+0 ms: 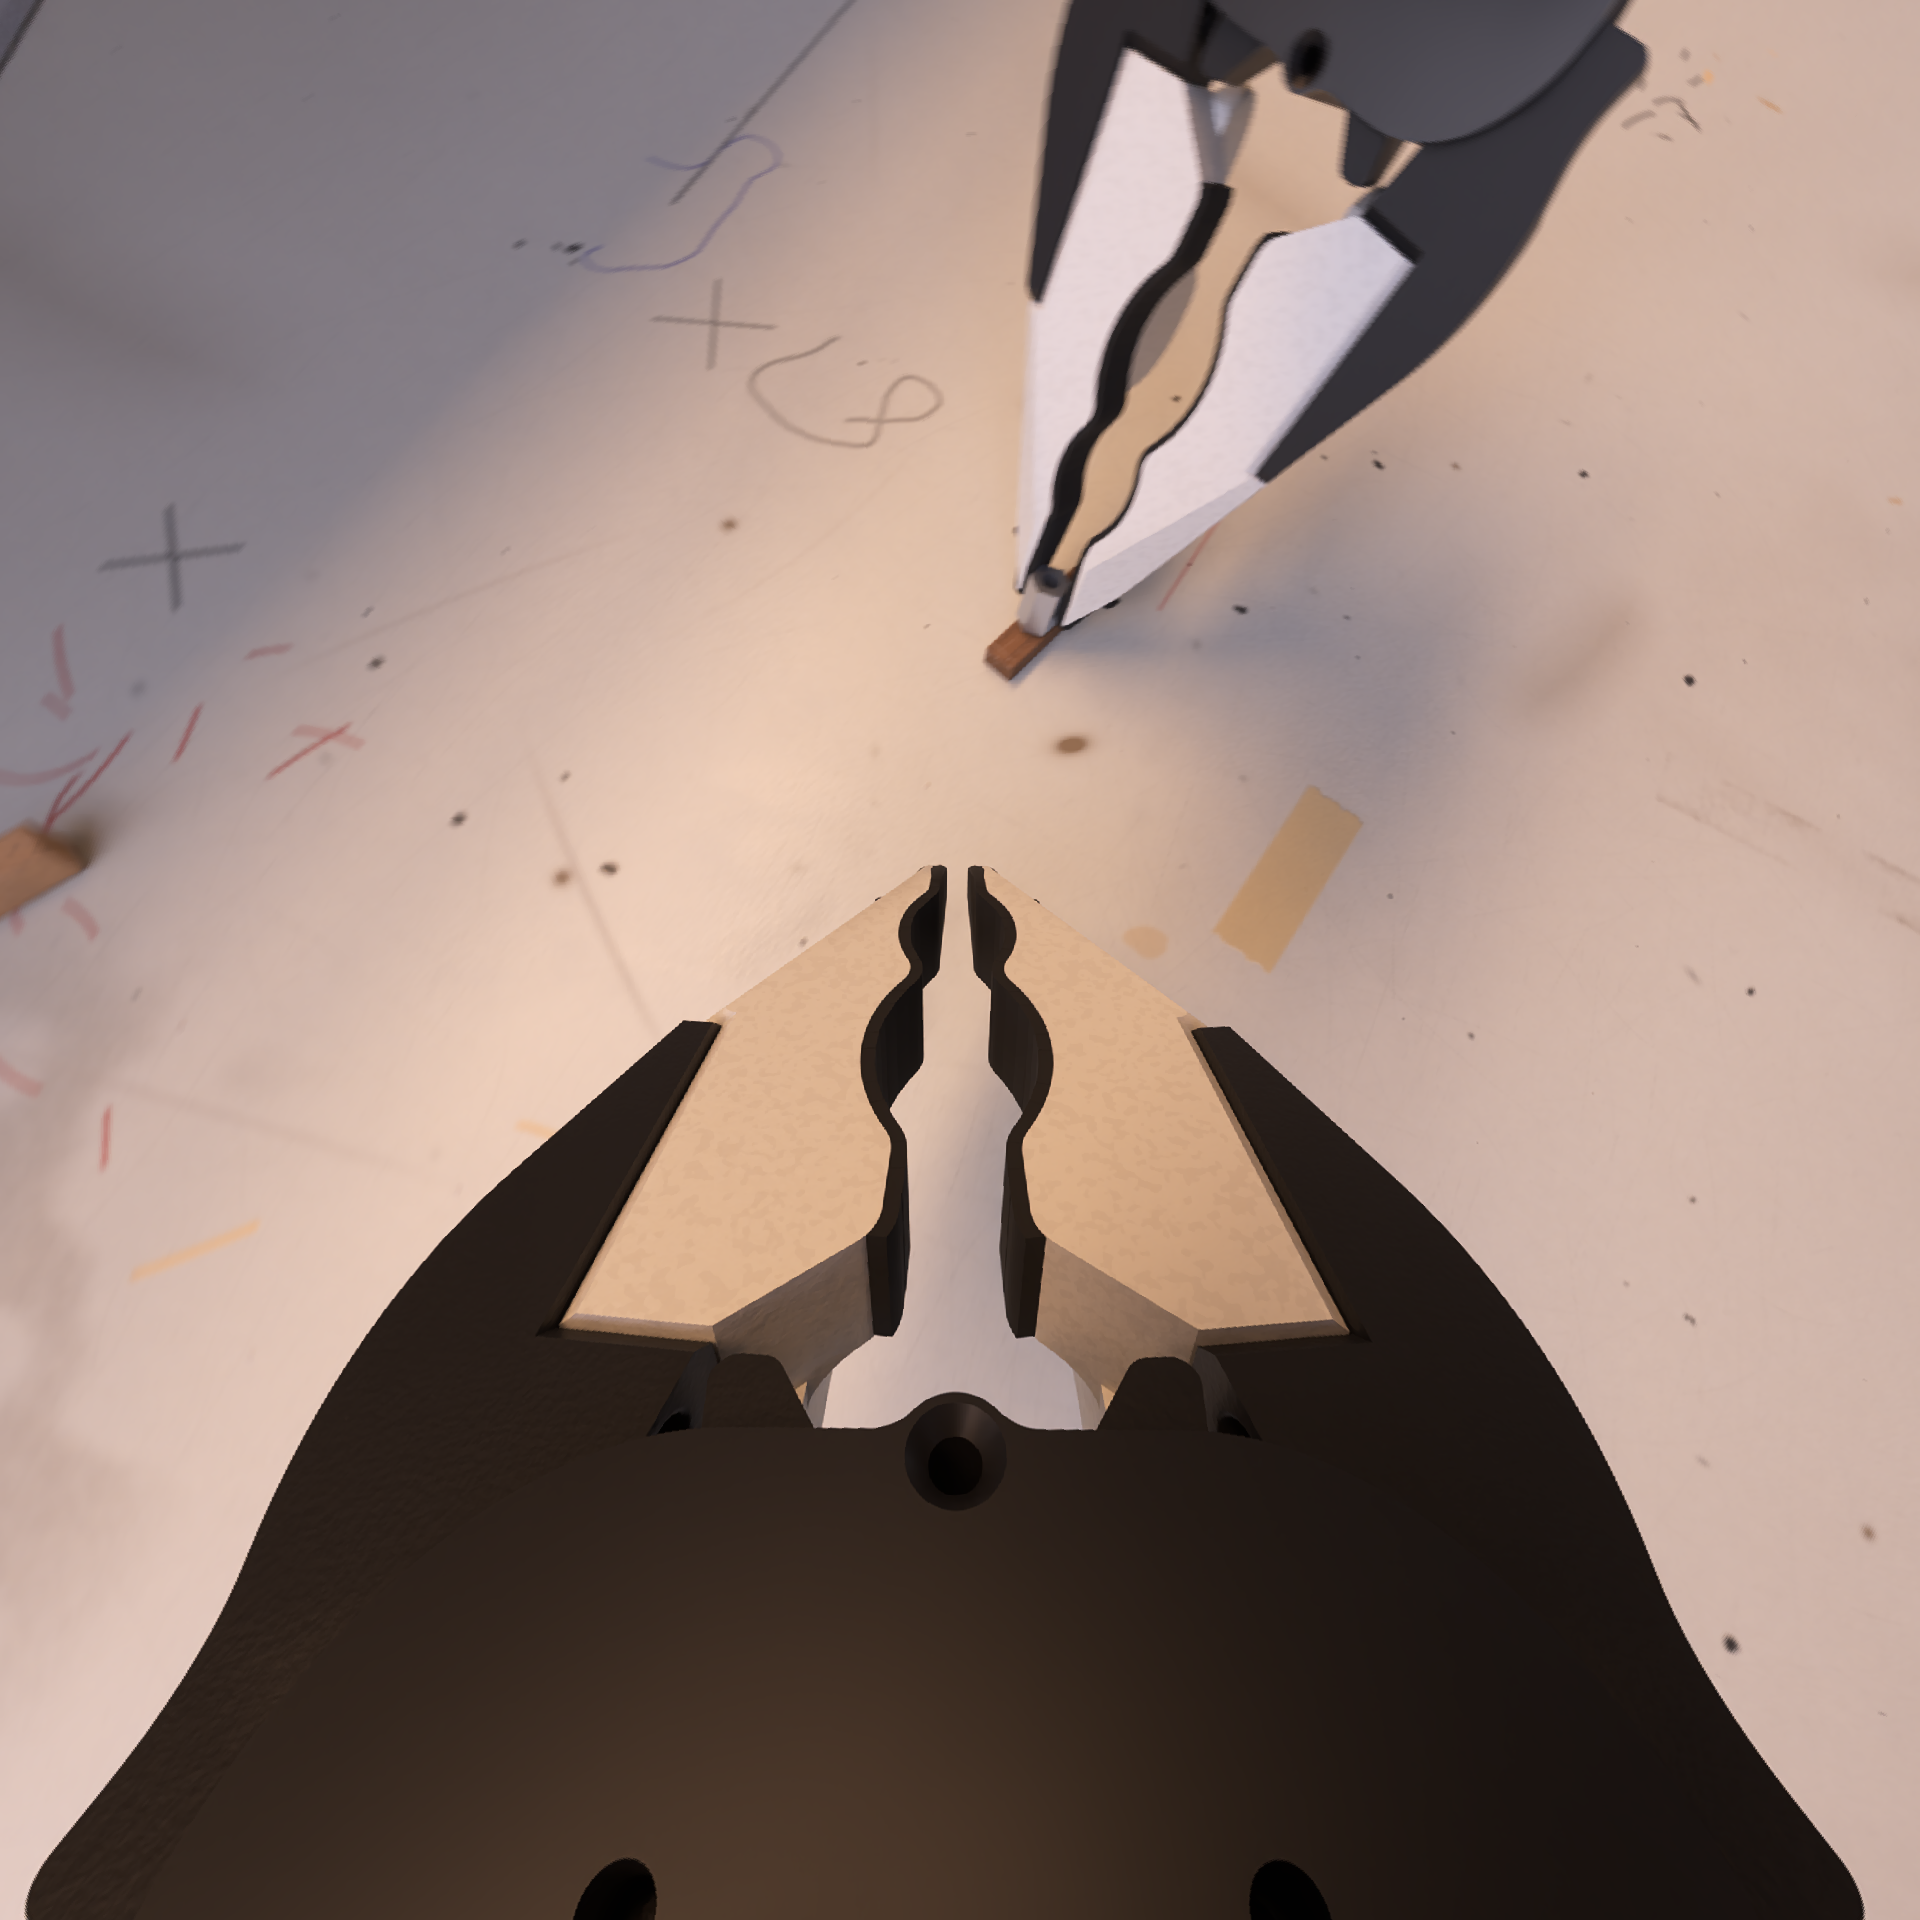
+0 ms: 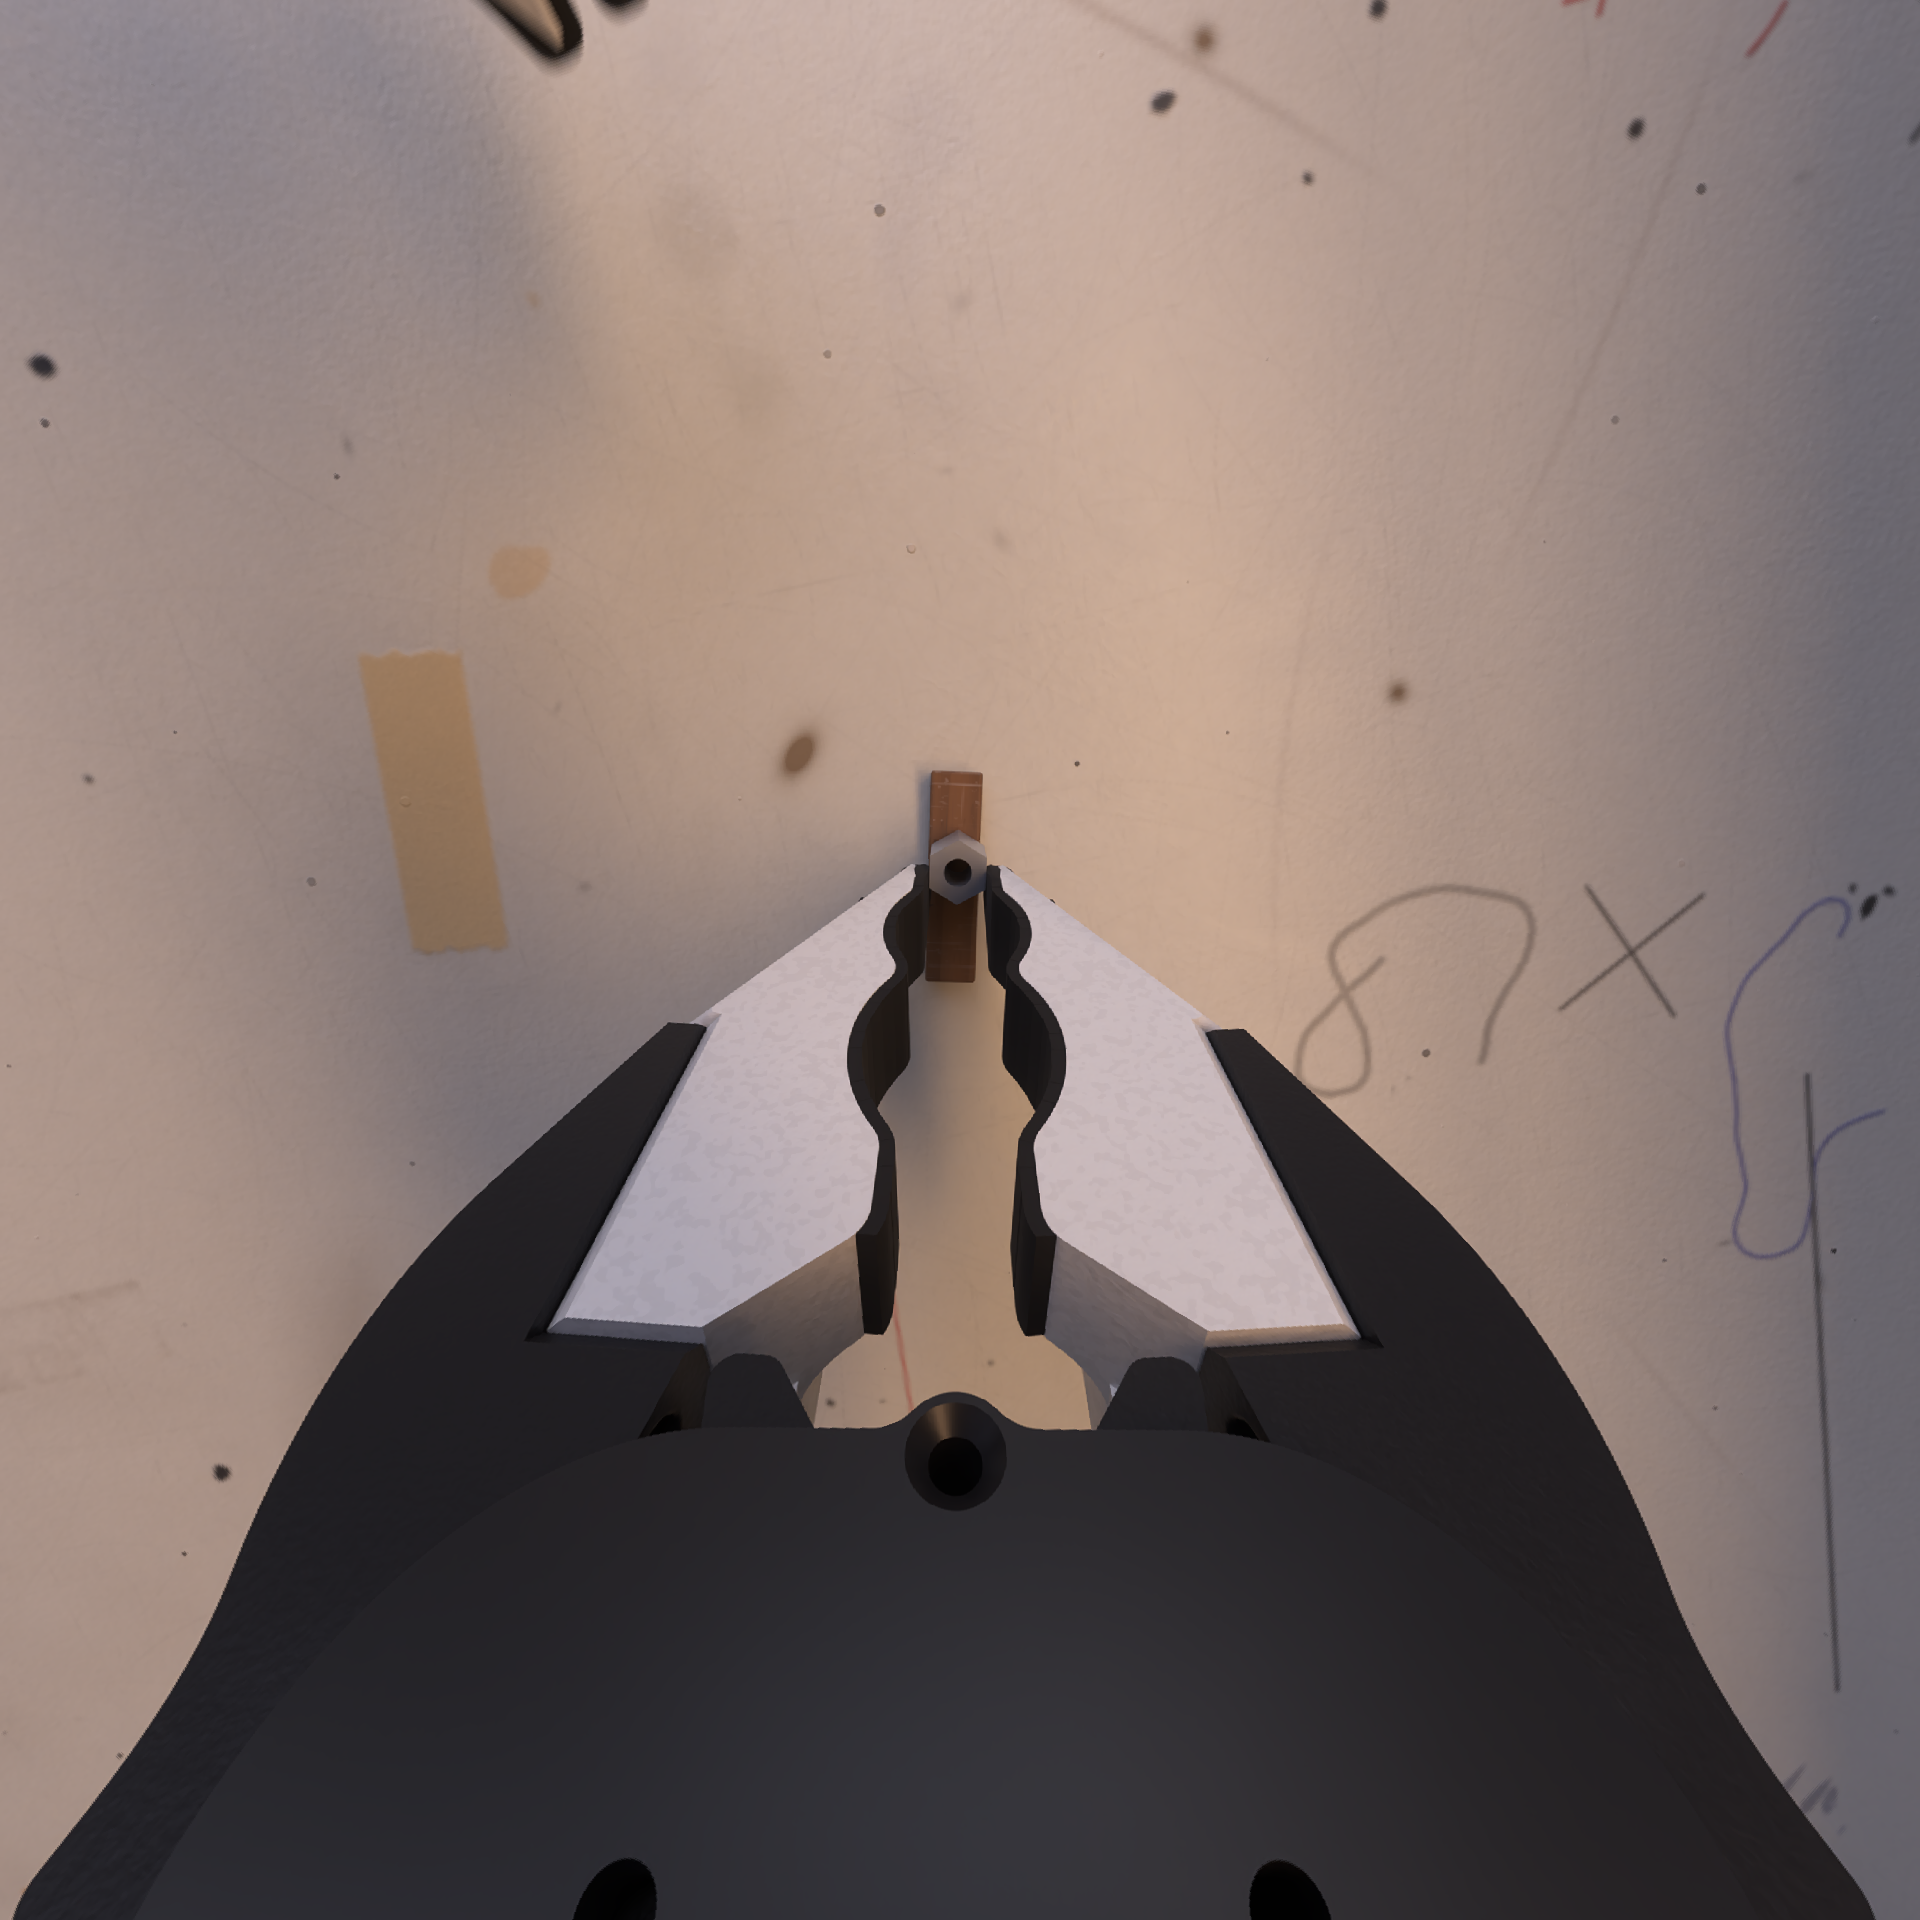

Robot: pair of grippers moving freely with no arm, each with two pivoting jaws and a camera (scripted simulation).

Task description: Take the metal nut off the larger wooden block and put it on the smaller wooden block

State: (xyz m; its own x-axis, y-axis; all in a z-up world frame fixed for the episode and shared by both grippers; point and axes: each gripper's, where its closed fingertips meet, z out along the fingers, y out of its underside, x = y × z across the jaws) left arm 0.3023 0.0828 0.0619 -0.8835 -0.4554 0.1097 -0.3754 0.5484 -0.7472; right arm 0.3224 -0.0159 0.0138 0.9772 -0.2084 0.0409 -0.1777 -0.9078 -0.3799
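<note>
My right gripper [image 2: 956, 873] is shut on the small silver metal nut [image 2: 954, 864], which sits between its fingertips. The nut is right over the smaller, dark brown wooden block [image 2: 954, 802], at or just above its top; I cannot tell if they touch. In the left wrist view the right gripper [image 1: 1054, 582] points down with the nut [image 1: 1042, 608] on the small block [image 1: 1021, 655]. The larger, light wooden block [image 1: 36, 862] lies at the left edge with nothing on it. My left gripper [image 1: 958, 875] is shut and empty, hovering apart from both blocks.
A strip of beige tape [image 1: 1288, 878] lies on the pale, speckled tabletop to the right of my left gripper; it also shows in the right wrist view [image 2: 431, 800]. Pencil and pen scribbles [image 1: 847, 400] mark the surface. The left gripper's tip [image 2: 530, 26] shows at the top left.
</note>
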